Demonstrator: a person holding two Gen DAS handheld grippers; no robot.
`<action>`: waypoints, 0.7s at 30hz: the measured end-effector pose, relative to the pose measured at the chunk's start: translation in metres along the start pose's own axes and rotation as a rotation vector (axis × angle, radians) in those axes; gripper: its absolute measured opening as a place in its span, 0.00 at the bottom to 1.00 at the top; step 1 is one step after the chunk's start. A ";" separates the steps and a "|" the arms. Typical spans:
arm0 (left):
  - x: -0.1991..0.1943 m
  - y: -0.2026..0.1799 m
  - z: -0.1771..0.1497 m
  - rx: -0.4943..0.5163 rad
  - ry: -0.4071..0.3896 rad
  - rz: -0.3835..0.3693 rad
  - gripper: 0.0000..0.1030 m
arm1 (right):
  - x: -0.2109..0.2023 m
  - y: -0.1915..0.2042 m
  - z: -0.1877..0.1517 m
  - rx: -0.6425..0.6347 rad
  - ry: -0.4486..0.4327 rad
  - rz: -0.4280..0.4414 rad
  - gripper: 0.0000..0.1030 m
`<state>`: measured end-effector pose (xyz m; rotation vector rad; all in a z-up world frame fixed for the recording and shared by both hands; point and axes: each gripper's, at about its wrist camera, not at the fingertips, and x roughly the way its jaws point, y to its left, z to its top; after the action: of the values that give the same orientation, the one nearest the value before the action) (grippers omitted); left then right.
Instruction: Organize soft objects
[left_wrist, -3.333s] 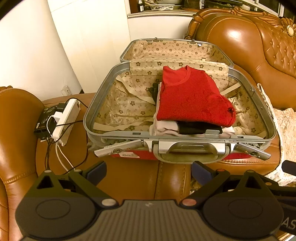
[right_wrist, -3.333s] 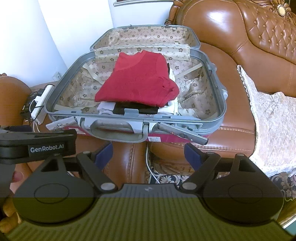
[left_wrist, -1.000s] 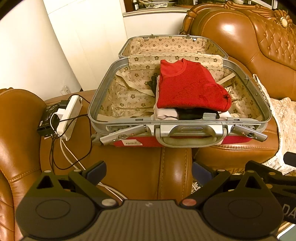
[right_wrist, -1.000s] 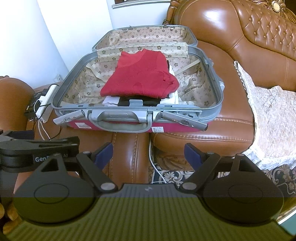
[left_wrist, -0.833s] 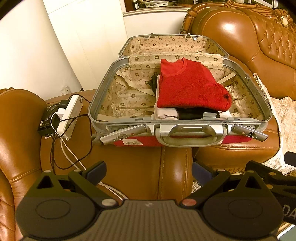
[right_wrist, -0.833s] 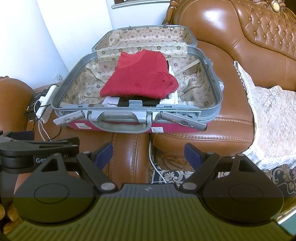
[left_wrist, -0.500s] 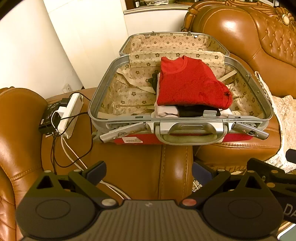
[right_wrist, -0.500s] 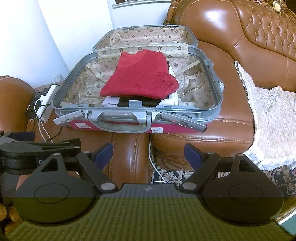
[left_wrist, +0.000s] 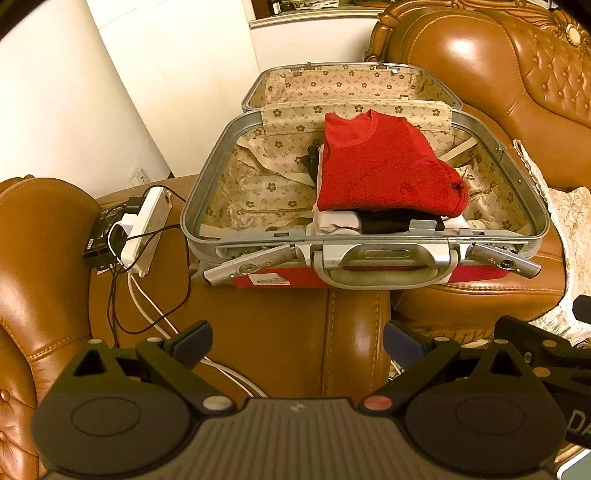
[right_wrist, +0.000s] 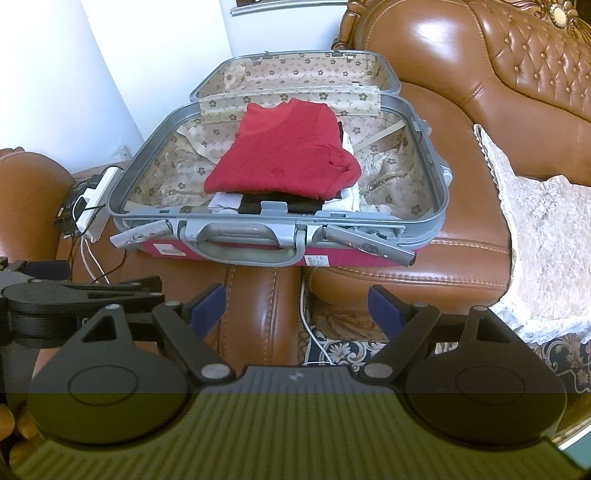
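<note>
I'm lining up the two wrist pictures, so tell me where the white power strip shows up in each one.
Left wrist: the white power strip lies left of centre on the brown leather, just left of the open suitcase, cables trailing from it.
Right wrist: the power strip sits at the far left edge, small, again left of the suitcase.
Shared landmark: the suitcase's grey handle.
</note>
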<state>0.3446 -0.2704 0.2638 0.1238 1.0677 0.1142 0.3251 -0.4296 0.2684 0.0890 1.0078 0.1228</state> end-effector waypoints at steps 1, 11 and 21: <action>0.000 0.000 0.000 0.000 0.001 0.000 0.98 | 0.000 0.000 0.000 -0.001 0.001 0.000 0.89; 0.000 -0.001 0.004 -0.008 -0.002 0.009 0.98 | 0.004 -0.002 0.000 0.009 0.014 0.004 0.89; 0.002 -0.005 0.006 -0.009 0.008 0.017 0.98 | 0.006 -0.005 0.001 0.011 0.024 0.006 0.89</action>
<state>0.3514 -0.2755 0.2640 0.1243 1.0739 0.1356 0.3294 -0.4335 0.2627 0.1004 1.0326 0.1242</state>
